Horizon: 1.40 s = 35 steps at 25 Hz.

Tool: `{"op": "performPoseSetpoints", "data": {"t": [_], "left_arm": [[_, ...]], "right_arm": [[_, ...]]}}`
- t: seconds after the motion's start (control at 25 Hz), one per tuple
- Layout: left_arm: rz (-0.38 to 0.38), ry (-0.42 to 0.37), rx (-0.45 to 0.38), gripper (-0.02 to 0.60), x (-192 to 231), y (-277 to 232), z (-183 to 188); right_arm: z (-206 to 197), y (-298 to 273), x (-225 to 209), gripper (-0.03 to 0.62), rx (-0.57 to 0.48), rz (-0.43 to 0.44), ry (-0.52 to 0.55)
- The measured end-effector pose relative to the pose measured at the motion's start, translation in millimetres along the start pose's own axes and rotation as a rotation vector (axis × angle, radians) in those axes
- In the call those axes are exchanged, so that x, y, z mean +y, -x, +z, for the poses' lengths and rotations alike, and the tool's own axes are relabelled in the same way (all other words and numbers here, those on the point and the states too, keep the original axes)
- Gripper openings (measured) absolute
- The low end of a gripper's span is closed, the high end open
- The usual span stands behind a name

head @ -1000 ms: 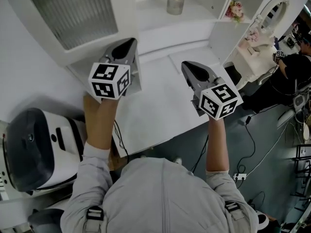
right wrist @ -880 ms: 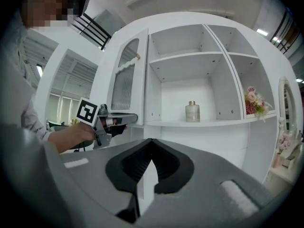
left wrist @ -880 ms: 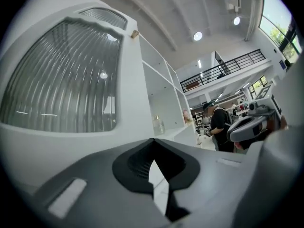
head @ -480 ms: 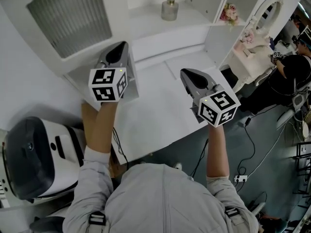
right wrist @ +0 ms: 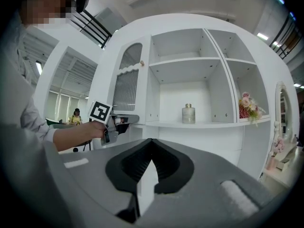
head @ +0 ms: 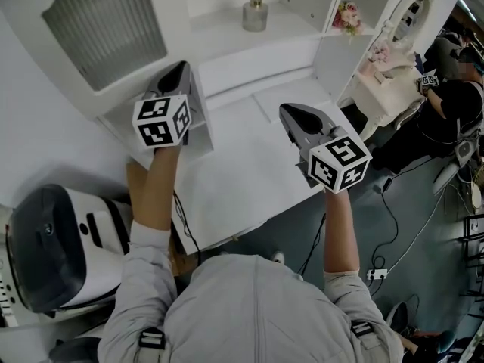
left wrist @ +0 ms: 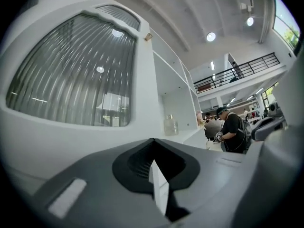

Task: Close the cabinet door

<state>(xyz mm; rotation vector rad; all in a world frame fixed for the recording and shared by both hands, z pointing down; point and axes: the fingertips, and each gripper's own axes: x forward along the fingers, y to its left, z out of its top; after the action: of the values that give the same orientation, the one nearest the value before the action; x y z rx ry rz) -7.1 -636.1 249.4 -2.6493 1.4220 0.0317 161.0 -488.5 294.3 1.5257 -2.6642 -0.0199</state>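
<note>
We count two grippers, both level over one white surface (head: 242, 165). The left gripper (head: 178, 70) (left wrist: 153, 139) has its fingers clenched together with nothing between them. The one cabinet door (head: 106, 29) (left wrist: 76, 75), a white frame around a single ribbed glass pane, stands swung out from the cabinet, just ahead and to the left of those fingers. The tips sit at its lower edge (whether they touch it we cannot tell).

The right gripper (head: 291, 110) (right wrist: 152, 139) is likewise clenched and empty, its fingers apart from the door and pointing at the open shelving. There the right gripper view shows four open compartments. One glass bottle (head: 255, 13) (right wrist: 188, 113) stands straight ahead of the right fingers, well apart from them, in the lower middle compartment. One bunch of pink flowers (head: 348, 17) (right wrist: 248, 107) stands ahead and to their right, in the lower right compartment. One oval mirror (head: 414, 13) sits further right again.

Past the left fingers, beyond the bottle, one person (left wrist: 232, 129) in dark clothes and a cap stands in the background.
</note>
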Motion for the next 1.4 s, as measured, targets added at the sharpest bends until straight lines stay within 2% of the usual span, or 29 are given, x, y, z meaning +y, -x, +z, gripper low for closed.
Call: {"op": "performPoseSetpoints", "data": {"t": [0.08, 0.28, 0.52, 0.6, 0.76, 1.08, 1.4], "left_arm": [[0.007, 0.004, 0.007, 0.015, 1, 1, 0], [0.005, -0.097, 0.058, 0.000, -5, 19, -3], [-0.082, -0.109, 0.036, 0.003, -31, 61, -4], [-0.089, -0.098, 0.041, 0.003, -36, 78, -7], [-0.073, -0.094, 0.044, 0.002, -42, 112, -12], [-0.042, -0.157, 0.027, 0.015, -57, 177, -13], [-0.014, -0.170, -0.004, 0.015, -61, 207, 5]], "right_arm": [[3, 4, 2, 0.002, -0.007, 0.001, 0.000], [12, 12, 6, 0.002, -0.033, -0.002, 0.006], [15, 20, 14, 0.002, -0.020, 0.017, 0.019], [14, 22, 19, 0.002, -0.014, 0.025, 0.032], [16, 24, 31, 0.002, -0.014, 0.041, 0.054], [23, 33, 51, 0.002, -0.037, 0.069, 0.070], [28, 39, 71, 0.002, -0.018, 0.109, 0.123]]}}
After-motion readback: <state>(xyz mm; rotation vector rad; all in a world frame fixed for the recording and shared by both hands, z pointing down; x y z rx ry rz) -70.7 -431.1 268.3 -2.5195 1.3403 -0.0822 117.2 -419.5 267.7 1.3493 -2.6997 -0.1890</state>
